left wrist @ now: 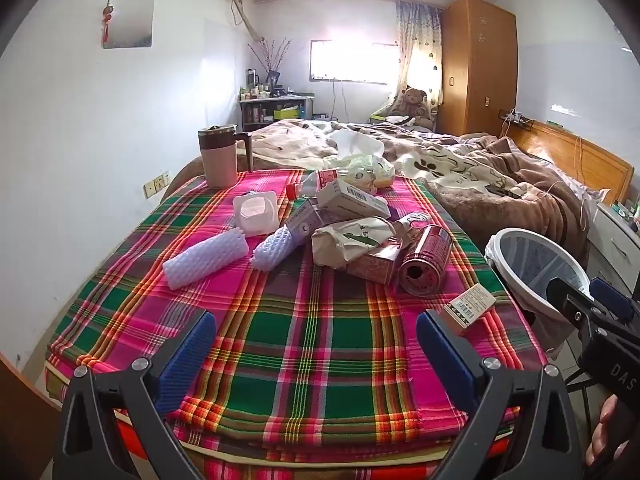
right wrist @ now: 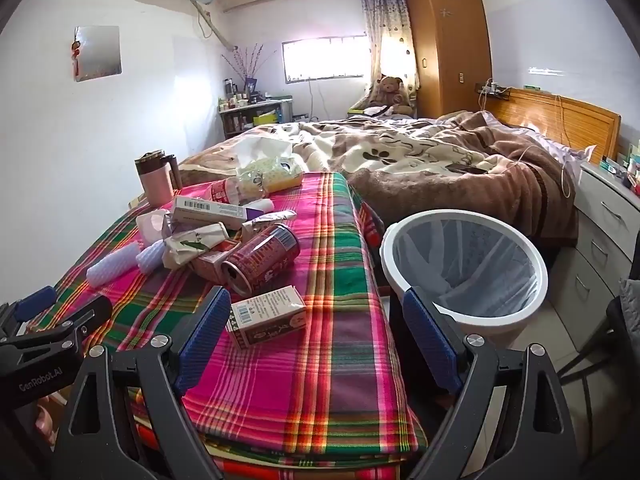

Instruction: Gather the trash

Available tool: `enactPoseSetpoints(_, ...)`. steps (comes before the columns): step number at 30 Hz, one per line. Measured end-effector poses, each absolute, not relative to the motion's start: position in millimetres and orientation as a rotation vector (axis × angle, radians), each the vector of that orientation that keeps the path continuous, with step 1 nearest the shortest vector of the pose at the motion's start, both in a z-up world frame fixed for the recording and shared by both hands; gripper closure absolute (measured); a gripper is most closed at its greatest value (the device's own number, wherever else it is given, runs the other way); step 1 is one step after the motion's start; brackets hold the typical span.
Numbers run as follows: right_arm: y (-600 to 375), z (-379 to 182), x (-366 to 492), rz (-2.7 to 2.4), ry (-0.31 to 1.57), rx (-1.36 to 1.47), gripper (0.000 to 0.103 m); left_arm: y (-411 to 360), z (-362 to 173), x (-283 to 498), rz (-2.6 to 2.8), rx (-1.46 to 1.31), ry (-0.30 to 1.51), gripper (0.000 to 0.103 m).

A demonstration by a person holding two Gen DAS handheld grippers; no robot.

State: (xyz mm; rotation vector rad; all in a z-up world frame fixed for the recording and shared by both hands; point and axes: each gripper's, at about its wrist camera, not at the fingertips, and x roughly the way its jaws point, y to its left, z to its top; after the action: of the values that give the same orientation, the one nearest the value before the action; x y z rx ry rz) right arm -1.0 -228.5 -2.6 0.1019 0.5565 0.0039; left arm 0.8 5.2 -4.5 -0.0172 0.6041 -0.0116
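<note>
Left claw (left wrist: 316, 334) stood wide open and held nothing, its blue pads (left wrist: 192, 354) hovering over bare plaid cloth (left wrist: 304, 320) short of the red can (left wrist: 425, 265); right claw (right wrist: 318, 330) was likewise spread wide and empty, its pads (right wrist: 204, 334) flanking the small printed carton (right wrist: 267, 317) that lay just in front of the can (right wrist: 260, 258), with no pad touching it. Landmark: the red can, lying on its side on the plaid cloth over the bed, open end toward the cameras; touching it on the left, a reddish box (left wrist: 374, 266) under a crumpled paper bag (left wrist: 352, 242); farther left of the can, two white ribbed foam sleeves (left wrist: 206, 258), a purple pack and a white square cup (left wrist: 256, 212); behind the can, a long grey barcode carton (left wrist: 352, 198), a plastic bottle (left wrist: 306, 186) and a tissue pack (left wrist: 366, 170); well behind and left of the can, a pink lidded mug (left wrist: 219, 156). Right of the can, off the bed's edge, stood the white-rimmed bin (right wrist: 466, 266) with a clear liner; beyond the can lay a brown rumpled blanket (right wrist: 440, 172).
</note>
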Motion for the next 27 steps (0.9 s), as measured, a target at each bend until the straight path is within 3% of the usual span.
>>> enactPoseSetpoints(27,-227,0,-3,-0.012,0.531,0.076,0.013,-4,-2,-1,-0.007,-0.002,0.596,0.001)
